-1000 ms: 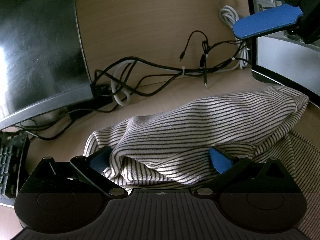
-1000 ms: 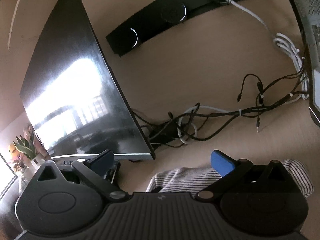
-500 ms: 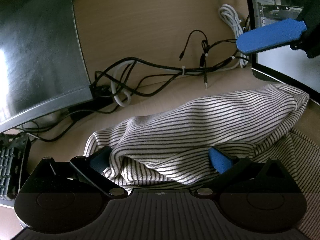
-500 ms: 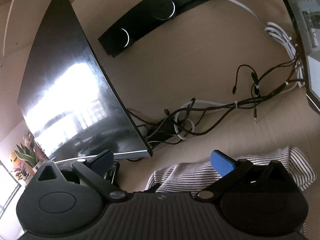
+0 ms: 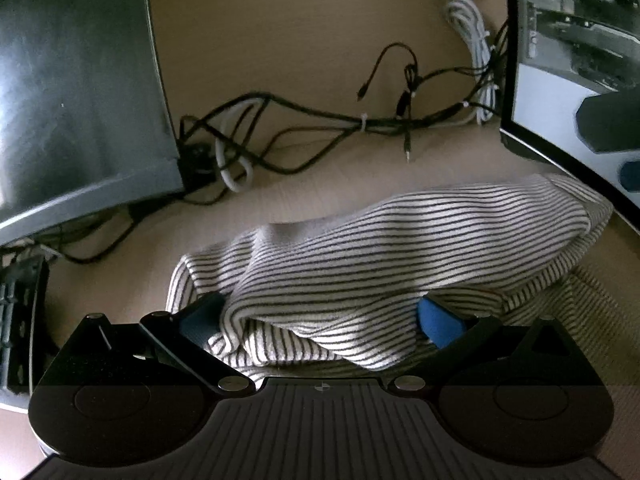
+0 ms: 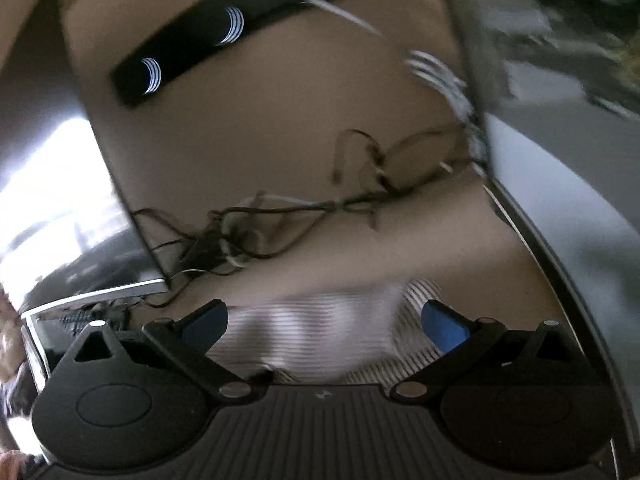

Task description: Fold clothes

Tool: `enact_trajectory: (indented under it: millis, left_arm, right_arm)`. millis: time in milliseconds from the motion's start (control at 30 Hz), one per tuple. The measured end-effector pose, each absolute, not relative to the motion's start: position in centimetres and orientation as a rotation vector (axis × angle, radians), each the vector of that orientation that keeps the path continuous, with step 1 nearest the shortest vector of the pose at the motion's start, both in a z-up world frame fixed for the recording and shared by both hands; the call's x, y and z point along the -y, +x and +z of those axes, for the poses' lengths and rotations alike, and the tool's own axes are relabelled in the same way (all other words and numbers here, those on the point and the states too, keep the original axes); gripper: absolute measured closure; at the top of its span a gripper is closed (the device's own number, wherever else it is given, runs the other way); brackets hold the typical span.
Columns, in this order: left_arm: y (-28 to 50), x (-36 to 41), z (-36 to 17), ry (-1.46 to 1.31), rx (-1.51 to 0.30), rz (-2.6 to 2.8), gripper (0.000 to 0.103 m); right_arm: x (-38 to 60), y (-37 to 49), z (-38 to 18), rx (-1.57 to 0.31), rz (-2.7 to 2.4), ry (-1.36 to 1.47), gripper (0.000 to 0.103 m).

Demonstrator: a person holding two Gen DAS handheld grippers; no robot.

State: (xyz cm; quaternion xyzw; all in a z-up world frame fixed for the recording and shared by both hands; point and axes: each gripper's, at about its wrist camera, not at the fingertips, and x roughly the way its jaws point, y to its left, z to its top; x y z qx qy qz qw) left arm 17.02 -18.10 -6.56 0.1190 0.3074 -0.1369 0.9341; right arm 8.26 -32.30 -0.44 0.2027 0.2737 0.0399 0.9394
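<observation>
Left gripper (image 5: 320, 316) is spread open around the bunched striped shirt (image 5: 400, 248); right gripper (image 6: 324, 320) is open too, empty. Bare counter (image 5: 320, 184) ahead before the cables (image 5: 320, 116).

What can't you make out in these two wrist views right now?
- Left wrist view: the striped garment drapes over the left gripper, hiding the tips of its fingers and whether they touch cloth.
- Left wrist view: the garment's near part is hidden behind the gripper body, so its type is unclear.
- Right wrist view: motion blur smears the cloth beyond the right gripper and the cables.
- Left wrist view: the keyboard is cut off by the left edge.
</observation>
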Motion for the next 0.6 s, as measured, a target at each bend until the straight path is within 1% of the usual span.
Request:
enact_trajectory:
  millis: [100, 200, 367, 600]
  left_arm:
    - [16.2, 18.8, -7.3, 0.274, -0.566, -0.26, 0.0]
    - [16.2, 19.2, -7.5, 0.288, -0.552, -0.254, 0.0]
    - [16.2, 18.5, -7.4, 0.241, -0.558, -0.271, 0.0]
    - [15.0, 17.8, -7.1, 0.277, -0.552, -0.248, 0.0]
  right_arm:
    - [31.7, 7.7, 1.4, -0.449, 0.159, 0.474, 0.0]
    - [29.2, 8.3, 3.5, -0.321, 0.223, 0.486, 0.0]
    - [25.4, 9.4, 3.7, -0.334, 0.325, 0.411, 0.0]
    - [25.1, 10.2, 4.0, -0.317, 0.288, 0.389, 0.0]
